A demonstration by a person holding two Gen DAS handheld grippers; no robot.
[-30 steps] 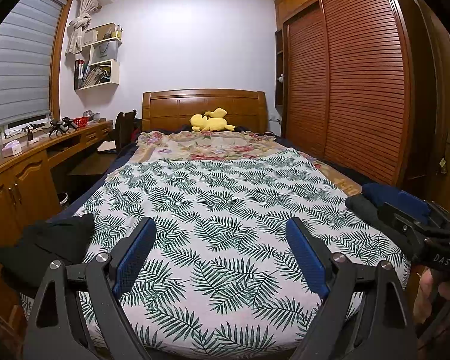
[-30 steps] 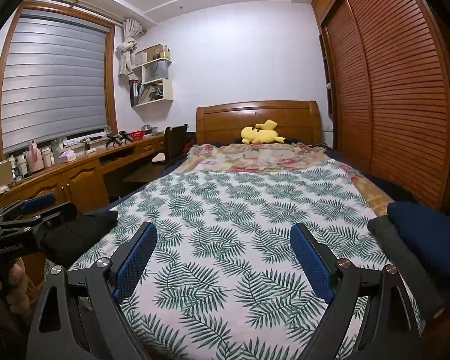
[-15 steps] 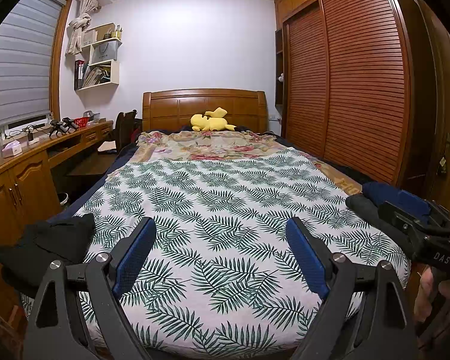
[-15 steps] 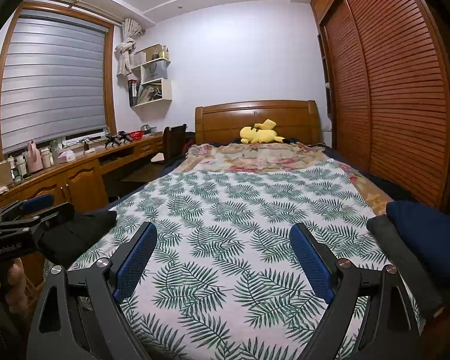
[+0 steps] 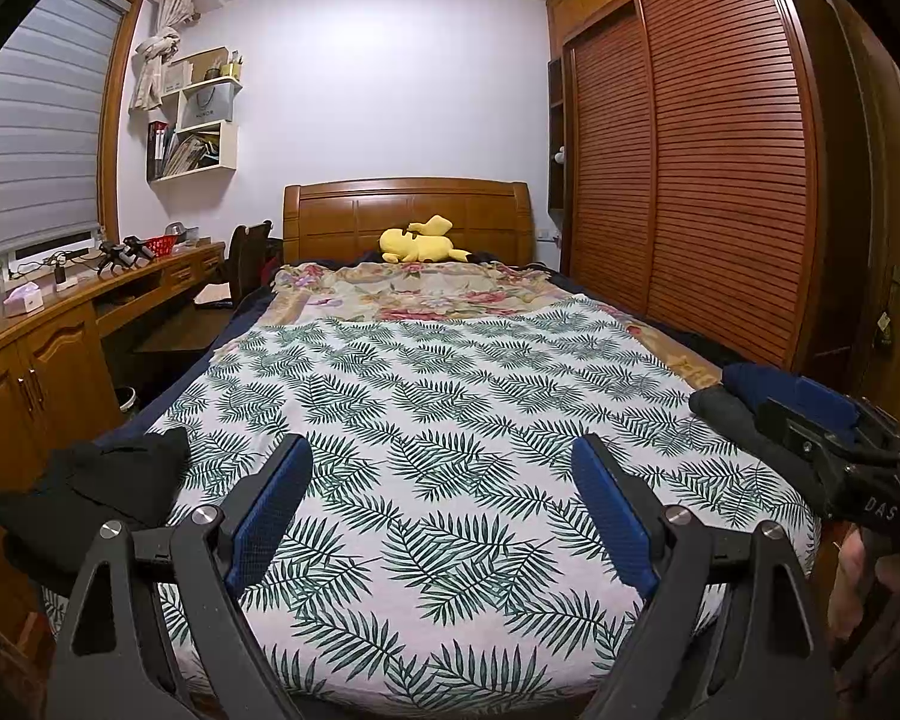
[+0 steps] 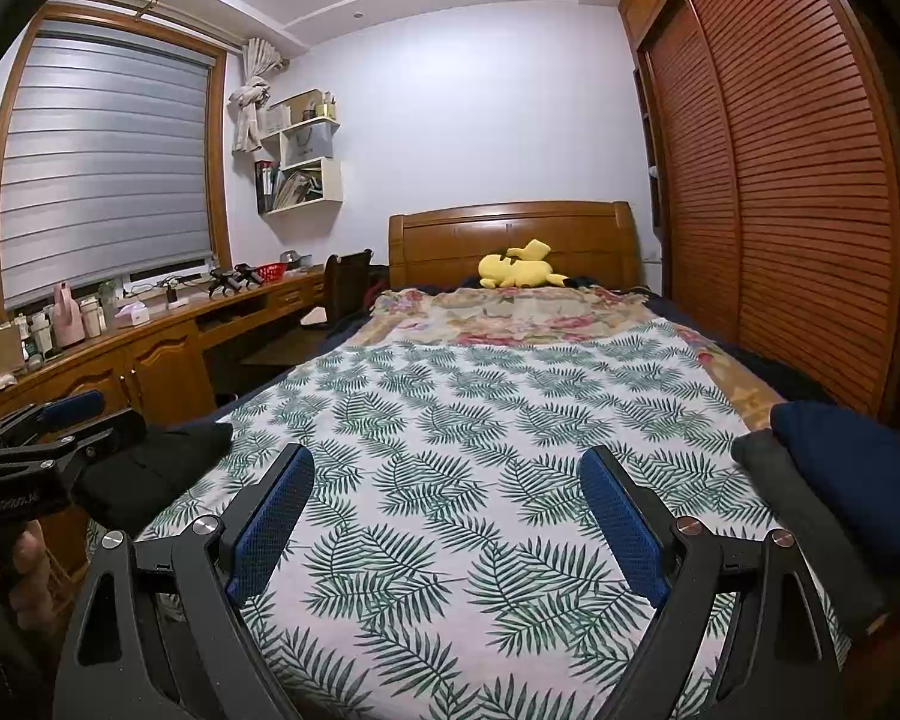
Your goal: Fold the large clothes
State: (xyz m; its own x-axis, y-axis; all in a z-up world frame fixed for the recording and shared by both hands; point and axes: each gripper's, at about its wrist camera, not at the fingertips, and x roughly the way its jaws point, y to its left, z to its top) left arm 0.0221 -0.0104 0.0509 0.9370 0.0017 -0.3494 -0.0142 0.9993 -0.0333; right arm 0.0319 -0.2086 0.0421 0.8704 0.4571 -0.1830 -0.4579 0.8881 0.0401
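A crumpled black garment (image 5: 90,492) lies at the bed's near left corner; it also shows in the right wrist view (image 6: 150,468). Folded dark grey clothes (image 6: 810,516) and navy clothes (image 6: 858,468) are stacked at the near right edge, also seen in the left wrist view (image 5: 732,414). My left gripper (image 5: 441,504) is open and empty above the foot of the bed. My right gripper (image 6: 447,510) is open and empty, held likewise. Each gripper shows at the other view's edge.
The bed carries a leaf-print sheet (image 5: 450,408) and a floral blanket (image 5: 414,288) with a yellow plush toy (image 5: 420,240) by the headboard. A wooden desk (image 6: 168,336) runs along the left wall. A slatted wardrobe (image 5: 690,180) stands on the right.
Both grippers have shifted only slightly; the scene is almost the same. Both stay open and empty.
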